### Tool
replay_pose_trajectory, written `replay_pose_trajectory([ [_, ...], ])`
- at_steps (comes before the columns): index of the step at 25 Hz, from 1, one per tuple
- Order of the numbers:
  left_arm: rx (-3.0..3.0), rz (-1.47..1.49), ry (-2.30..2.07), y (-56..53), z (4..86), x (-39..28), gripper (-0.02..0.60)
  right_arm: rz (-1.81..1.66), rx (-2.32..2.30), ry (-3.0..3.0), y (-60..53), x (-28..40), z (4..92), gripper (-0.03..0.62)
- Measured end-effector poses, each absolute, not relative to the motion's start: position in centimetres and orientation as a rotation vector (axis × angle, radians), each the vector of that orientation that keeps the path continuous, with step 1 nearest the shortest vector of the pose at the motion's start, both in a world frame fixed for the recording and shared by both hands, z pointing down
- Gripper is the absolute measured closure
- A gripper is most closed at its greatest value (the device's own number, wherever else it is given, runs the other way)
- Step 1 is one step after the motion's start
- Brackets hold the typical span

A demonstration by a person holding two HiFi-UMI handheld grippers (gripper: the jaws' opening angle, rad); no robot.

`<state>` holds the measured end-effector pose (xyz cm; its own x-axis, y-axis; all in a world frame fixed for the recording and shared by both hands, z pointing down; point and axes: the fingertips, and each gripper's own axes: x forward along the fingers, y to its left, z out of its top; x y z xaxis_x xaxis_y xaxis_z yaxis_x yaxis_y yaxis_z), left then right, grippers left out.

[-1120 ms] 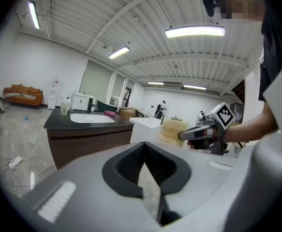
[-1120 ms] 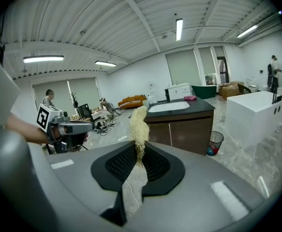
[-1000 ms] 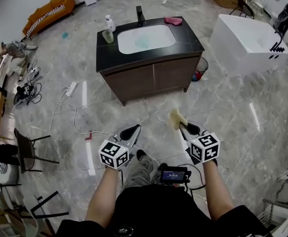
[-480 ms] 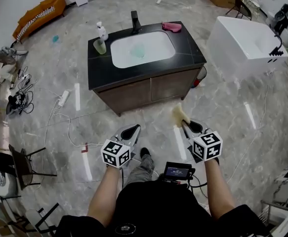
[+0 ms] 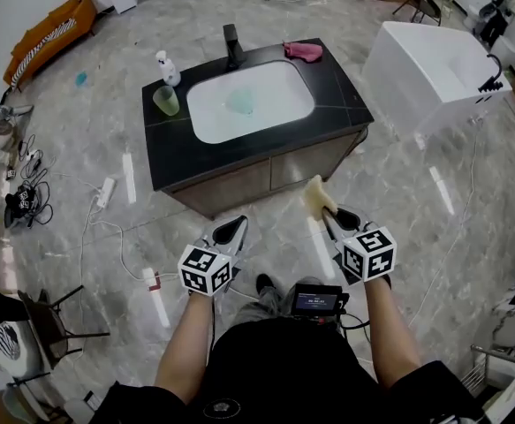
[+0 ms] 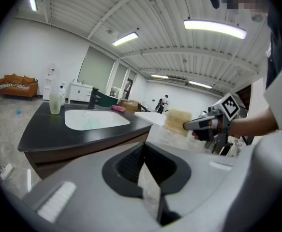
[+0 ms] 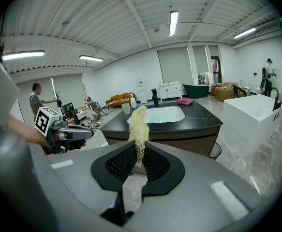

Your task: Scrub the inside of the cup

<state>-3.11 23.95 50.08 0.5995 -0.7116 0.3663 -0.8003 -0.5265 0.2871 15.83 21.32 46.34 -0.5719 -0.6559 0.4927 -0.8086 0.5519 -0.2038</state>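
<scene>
Facing the vanity (image 5: 239, 153) with left gripper (image 5: 231, 231) pressed shut, empty. Pinching a fibrous scrub pad (image 5: 315, 196) in right gripper (image 5: 329, 220), green cup (image 5: 165, 101) atop the vanity.

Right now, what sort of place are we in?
Probably a big open test hall staged as a bathroom: a sink cabinet stands alone mid-floor, a white bathtub sits nearby, and a power strip with cables lies on the floor.

approach: bare floor (image 5: 275, 226) before vanity (image 5: 239, 177) | cup (image 5: 166, 101): bottle (image 5: 163, 63) just behind
</scene>
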Motion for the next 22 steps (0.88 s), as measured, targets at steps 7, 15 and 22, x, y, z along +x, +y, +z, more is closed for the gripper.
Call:
replay_pose_trajectory([
  [7,2.408,0.28,-1.081,19.8,51.1,-2.0,0.581,0.641,1.181,-2.417,16.8,14.7,48.1,0.553],
  [15,2.374,0.322,-1.146,11.0,51.1,-2.9,0.581,0.65,1.088,-2.465,6.5,12.8,48.0,0.553],
  [22,2.318,0.286,-1.262,2.8,49.7,-3.5,0.581,0.62,0.958,-2.516,-2.2,12.0,46.9,0.553],
])
